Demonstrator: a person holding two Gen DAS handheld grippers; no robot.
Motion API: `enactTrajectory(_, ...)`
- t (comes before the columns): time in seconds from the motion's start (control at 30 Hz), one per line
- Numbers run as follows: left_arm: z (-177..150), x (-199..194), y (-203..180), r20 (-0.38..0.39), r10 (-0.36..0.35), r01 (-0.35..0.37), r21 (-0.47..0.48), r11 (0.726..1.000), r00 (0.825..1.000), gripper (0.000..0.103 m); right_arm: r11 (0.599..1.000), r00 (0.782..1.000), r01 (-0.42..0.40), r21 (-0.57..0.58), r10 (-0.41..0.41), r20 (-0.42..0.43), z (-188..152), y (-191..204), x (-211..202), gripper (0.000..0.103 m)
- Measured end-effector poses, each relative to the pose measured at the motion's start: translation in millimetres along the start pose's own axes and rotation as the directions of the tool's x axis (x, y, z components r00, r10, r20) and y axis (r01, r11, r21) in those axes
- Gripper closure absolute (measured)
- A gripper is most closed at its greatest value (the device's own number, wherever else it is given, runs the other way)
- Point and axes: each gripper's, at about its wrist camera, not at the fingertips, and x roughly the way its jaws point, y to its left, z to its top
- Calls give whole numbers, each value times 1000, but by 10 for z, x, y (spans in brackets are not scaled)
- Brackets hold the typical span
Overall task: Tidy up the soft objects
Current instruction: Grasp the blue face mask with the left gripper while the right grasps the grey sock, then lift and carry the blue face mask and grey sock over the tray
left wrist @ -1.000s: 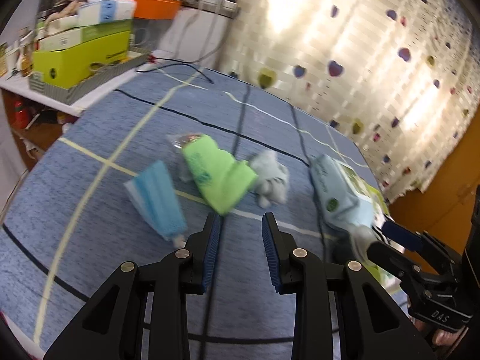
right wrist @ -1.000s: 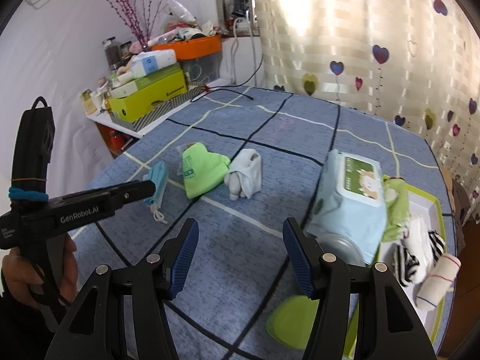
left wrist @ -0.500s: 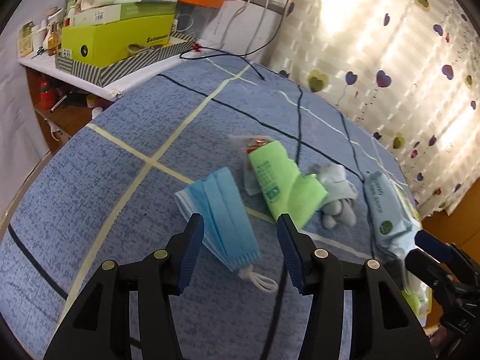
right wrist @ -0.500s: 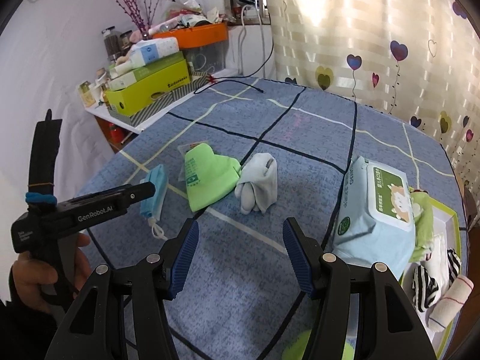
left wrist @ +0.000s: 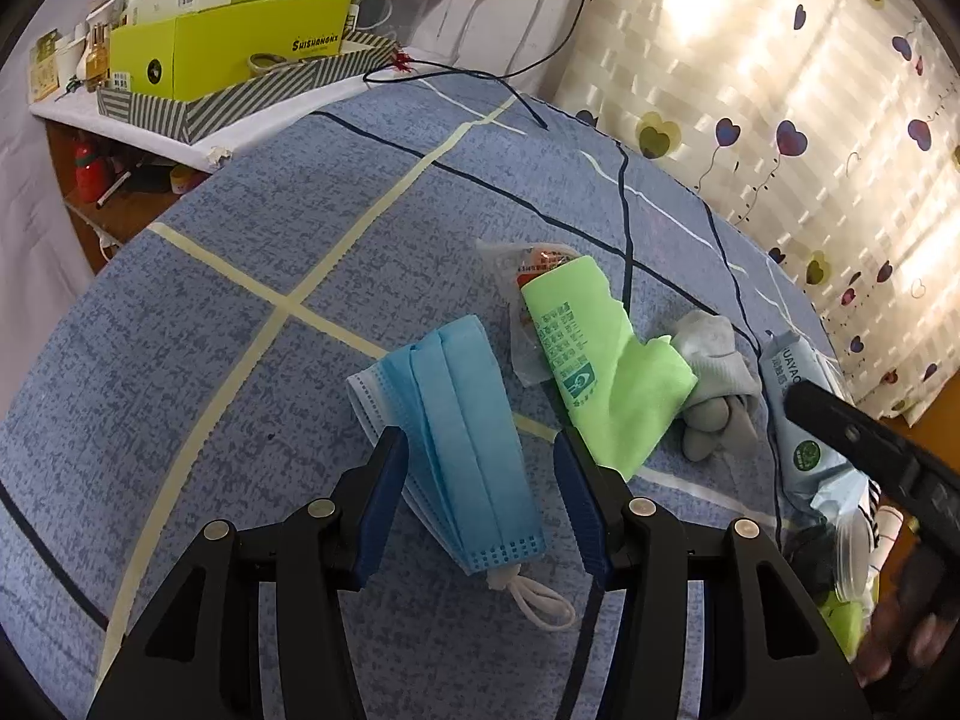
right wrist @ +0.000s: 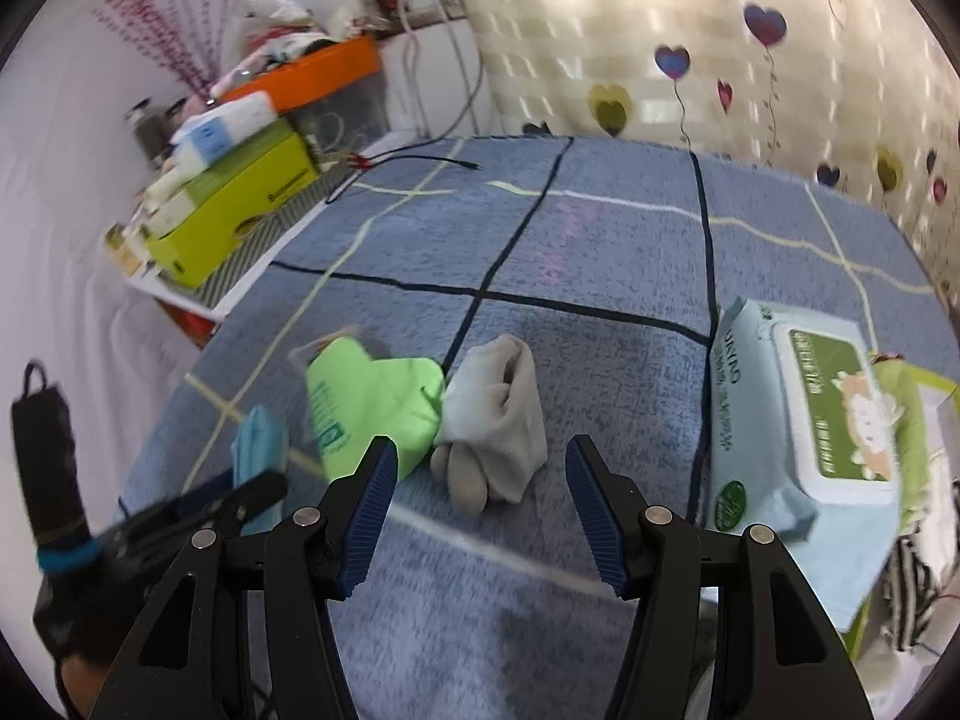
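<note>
The left gripper (left wrist: 480, 480) straddles the blue mask (left wrist: 462, 438) lying flat on the worktop (left wrist: 240, 276), jaws apart. Light, thin and floppy, it is probably best pinched across its pleated middle. The right gripper (right wrist: 480, 504), jaws apart, hovers near the grey sock (right wrist: 498, 420).

Blue checked cloth (left wrist: 252, 276) covers the whole surface, w/ cream and dark lines crossing it. Lying on it, near edge to far: folded blue face mask (left wrist: 462, 438), white ear loop trailing off its near end. Just beside it, green pack (left wrist: 588, 360) resting partly on a clear wrapper (left wrist: 516, 276). Touching the green pack's far side, grey rolled socks (right wrist: 498, 420). Further right, apart from the socks, wet-wipes pack (right wrist: 792, 438) w/ green lid. Black cable (right wrist: 420, 161) runs across the far end.
</note>
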Motion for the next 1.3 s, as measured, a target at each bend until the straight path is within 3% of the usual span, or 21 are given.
enactTrajectory(0.17, 4, 18, 32, 6, 5, -5, -7, 1000, 1000, 51, 999, 999, 19, 47, -18, -31, 60, -51, 230, 45)
enactTrajectory(0.27, 4, 21, 34, 9, 7, -7, -2, 1000, 1000, 53, 999, 999, 13, 53, -11, -46, 93, -47, 329, 53)
enactTrajectory(0.53, 19, -11, 118, 15, 19, -19, -17, 1000, 1000, 77, 996, 996, -25, 90, 32, -79, 89, -77, 513, 77)
enactTrajectory(0.7, 28, -107, 136, 35, 6, -5, -17, 1000, 999, 85, 996, 999, -28, 84, 32, -41, 85, -89, 346, 80)
enactTrajectory(1.03, 25, -487, 116, 107, -14, 15, -16, 1000, 994, 85, 997, 997, -64, 41, 62, 47, 11, 28, -160, 80)
enactTrajectory(1.3, -69, -746, -176, 130, -79, 73, 50, 996, 988, 85, 994, 986, -109, -8, 110, 124, -150, 92, -664, 80)
